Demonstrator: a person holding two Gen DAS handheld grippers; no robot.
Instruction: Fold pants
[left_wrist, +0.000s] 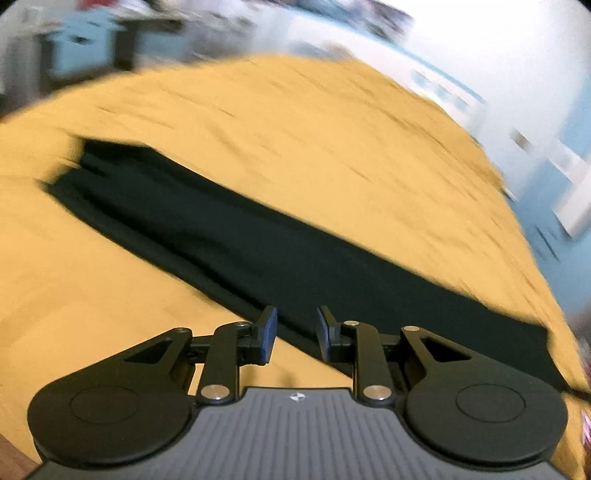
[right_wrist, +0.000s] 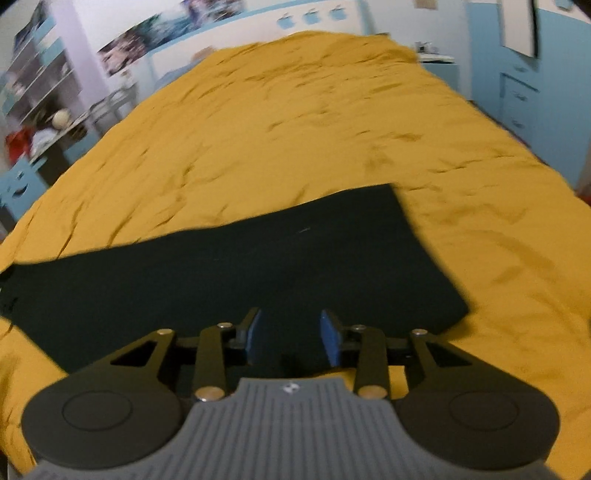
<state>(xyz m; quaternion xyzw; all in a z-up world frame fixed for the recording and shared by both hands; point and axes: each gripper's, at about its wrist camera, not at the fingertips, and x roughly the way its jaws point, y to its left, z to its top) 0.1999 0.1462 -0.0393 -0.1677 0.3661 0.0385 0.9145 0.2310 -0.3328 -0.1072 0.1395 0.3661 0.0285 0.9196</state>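
Black pants (left_wrist: 258, 243) lie flat as a long strip on a mustard-yellow bedspread (left_wrist: 295, 122), running from far left to near right in the blurred left wrist view. My left gripper (left_wrist: 296, 334) is open and empty, just above the strip's near edge. In the right wrist view the pants (right_wrist: 240, 273) lie across the bedspread (right_wrist: 295, 118), with one squared end at the right. My right gripper (right_wrist: 291, 338) is open and empty over the pants' near edge.
The bed fills most of both views. Shelves and a cluttered desk (right_wrist: 40, 122) stand left of the bed, blue drawers (right_wrist: 517, 99) at the right. White and blue walls with pictures lie beyond the bed.
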